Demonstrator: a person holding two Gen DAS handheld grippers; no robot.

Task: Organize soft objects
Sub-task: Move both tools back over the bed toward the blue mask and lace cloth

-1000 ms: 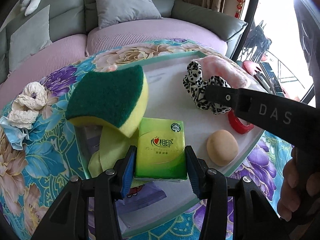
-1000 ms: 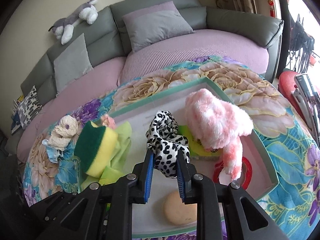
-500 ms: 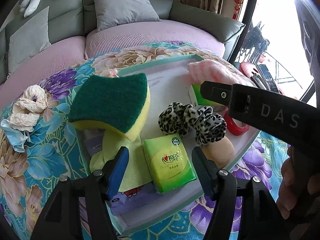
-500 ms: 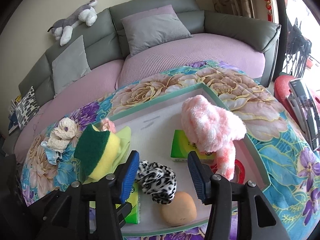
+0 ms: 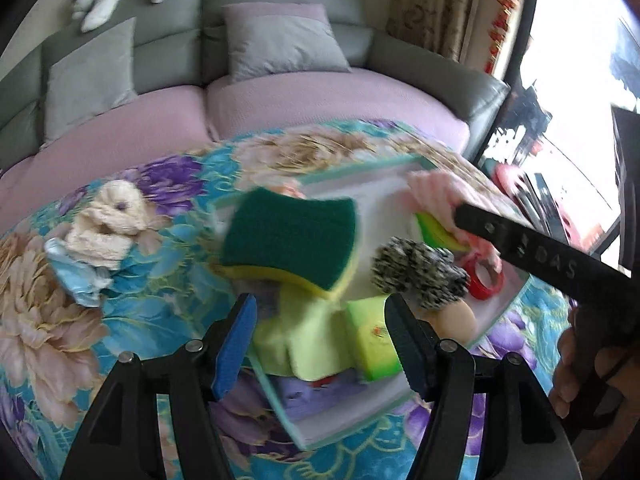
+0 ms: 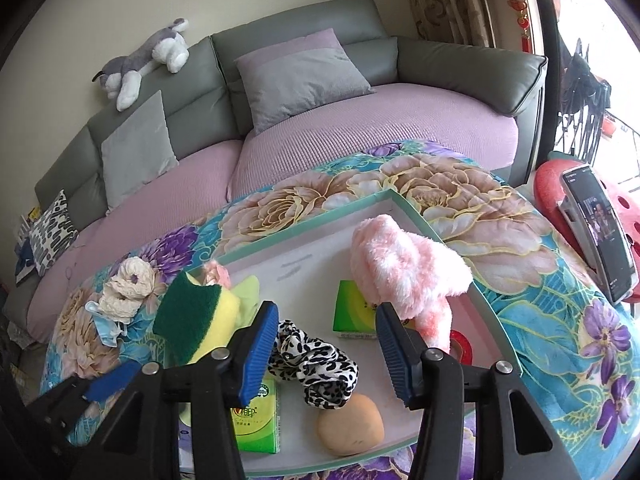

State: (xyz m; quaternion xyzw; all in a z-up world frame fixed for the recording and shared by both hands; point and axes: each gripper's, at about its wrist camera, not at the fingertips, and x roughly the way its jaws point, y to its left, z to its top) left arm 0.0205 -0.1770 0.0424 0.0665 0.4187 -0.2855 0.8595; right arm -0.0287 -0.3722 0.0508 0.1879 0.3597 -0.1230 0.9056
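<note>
My left view motion-blurred, tissue pack [image 5: 372,338] half hidden behind left claw [image 5: 320,336], gaping empty, right claw [image 6: 326,354] wide, empty, above leopard scrunchie [image 6: 316,360].

The left wrist view is smeared with motion blur around the tray [image 5: 352,412], so the tissue pack's [image 5: 374,338] print is unreadable, the purple packet [image 5: 308,400] sits half buried under the yellow cloth [image 5: 304,340], and the right gripper's arm [image 5: 540,252] covers part of the pink plush [image 5: 436,192].
</note>
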